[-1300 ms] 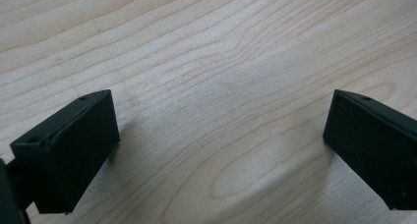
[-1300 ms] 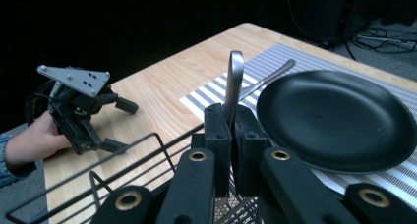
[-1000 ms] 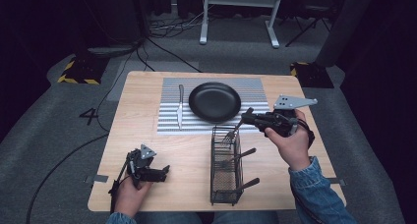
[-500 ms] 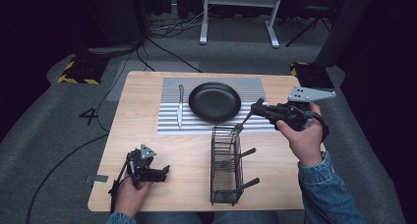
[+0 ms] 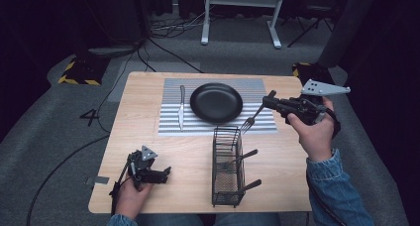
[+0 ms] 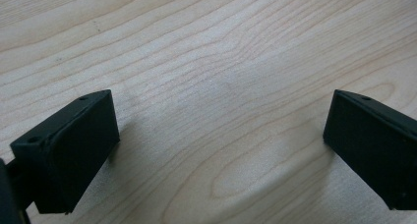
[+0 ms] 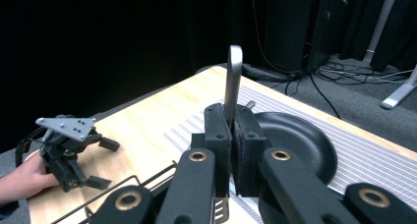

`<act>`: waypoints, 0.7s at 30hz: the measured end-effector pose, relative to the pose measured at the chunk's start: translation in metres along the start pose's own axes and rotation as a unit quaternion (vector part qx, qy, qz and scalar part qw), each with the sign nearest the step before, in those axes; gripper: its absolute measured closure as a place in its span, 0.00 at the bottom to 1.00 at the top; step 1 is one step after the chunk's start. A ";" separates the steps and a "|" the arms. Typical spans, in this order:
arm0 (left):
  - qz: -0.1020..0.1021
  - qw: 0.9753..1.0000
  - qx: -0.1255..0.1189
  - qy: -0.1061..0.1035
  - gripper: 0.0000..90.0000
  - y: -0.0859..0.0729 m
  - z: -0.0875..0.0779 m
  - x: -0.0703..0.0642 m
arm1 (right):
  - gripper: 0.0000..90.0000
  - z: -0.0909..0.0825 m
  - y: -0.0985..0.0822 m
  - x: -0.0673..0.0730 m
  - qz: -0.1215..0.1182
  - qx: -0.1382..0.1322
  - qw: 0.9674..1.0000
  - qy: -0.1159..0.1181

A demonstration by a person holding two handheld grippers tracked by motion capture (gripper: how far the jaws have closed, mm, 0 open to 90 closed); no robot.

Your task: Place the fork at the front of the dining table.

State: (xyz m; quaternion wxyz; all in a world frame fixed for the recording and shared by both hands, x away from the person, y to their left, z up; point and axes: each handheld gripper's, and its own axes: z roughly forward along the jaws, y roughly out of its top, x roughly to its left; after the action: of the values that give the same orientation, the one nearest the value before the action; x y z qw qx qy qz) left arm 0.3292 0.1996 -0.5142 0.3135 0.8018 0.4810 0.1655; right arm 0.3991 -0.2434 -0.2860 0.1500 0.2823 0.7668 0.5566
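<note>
Right gripper (image 5: pixel 271 103) pinching silver metal fork (image 5: pixel 251 120) above black wire basket (image 5: pixel 227 166); left gripper (image 5: pixel 163 174) spread wide, resting on light wooden table (image 5: pixel 148 137)

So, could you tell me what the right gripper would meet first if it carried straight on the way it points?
Probably the black plate: the right gripper, shut on the fork, points across the striped mat toward it, though height is unclear.
</note>
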 end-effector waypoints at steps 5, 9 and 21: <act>0.000 1.000 0.000 0.000 0.00 0.000 0.000 0.000 | 0.97 0.003 -0.001 -0.010 0.002 0.006 1.000 -0.019; 0.000 1.000 0.000 0.000 0.00 0.000 0.000 0.000 | 0.97 0.006 -0.004 -0.020 0.008 0.009 0.999 -0.032; 0.000 1.000 0.000 0.000 0.00 0.000 0.000 0.000 | 0.97 0.021 -0.018 -0.048 0.023 0.024 0.998 -0.059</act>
State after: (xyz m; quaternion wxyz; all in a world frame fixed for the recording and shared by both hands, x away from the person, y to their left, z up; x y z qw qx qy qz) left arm 0.3291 0.1995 -0.5143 0.3138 0.8016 0.4812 0.1654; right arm 0.4437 -0.2596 -0.3139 0.1752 0.3355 0.7630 0.5240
